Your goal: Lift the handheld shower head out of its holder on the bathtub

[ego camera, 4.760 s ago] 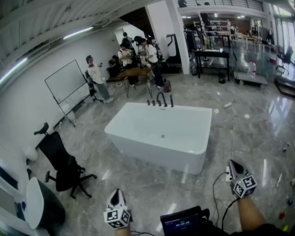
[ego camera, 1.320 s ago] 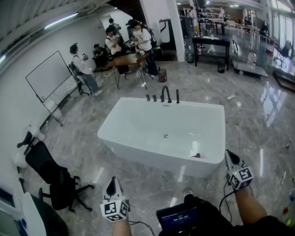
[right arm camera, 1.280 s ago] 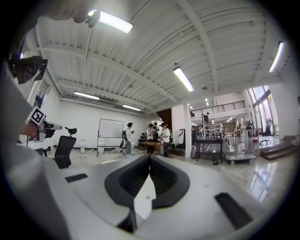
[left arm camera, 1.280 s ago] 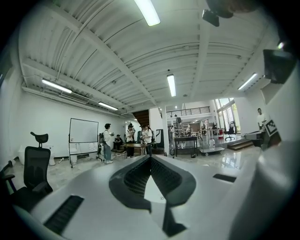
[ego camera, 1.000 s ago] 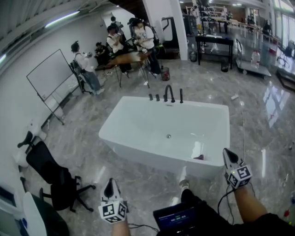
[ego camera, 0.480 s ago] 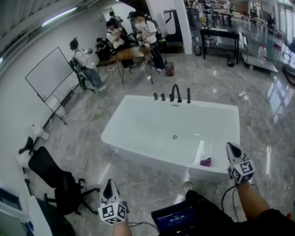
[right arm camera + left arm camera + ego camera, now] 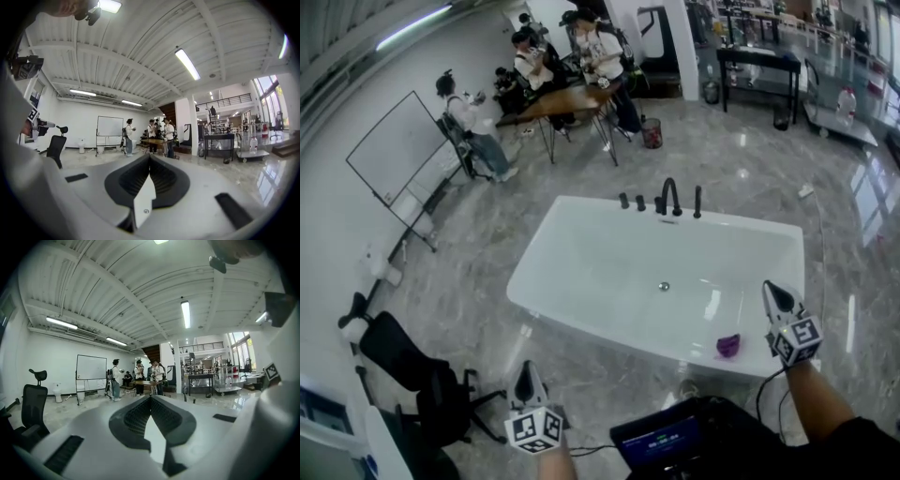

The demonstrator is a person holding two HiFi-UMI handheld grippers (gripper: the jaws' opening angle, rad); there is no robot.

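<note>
No text, brand or number could be read anywhere. The small screen between the left tool and the right tool showed bright lines, too small to read. The cubes on both tools carried only square patterns.

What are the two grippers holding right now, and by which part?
Nothing: the left gripper and the right gripper are both shut, with nothing between their fingers.

Grey marble floor shines under ceiling strip lights. Right of the whiteboard, people surround a table; an office chair stands nearer the camera.
</note>
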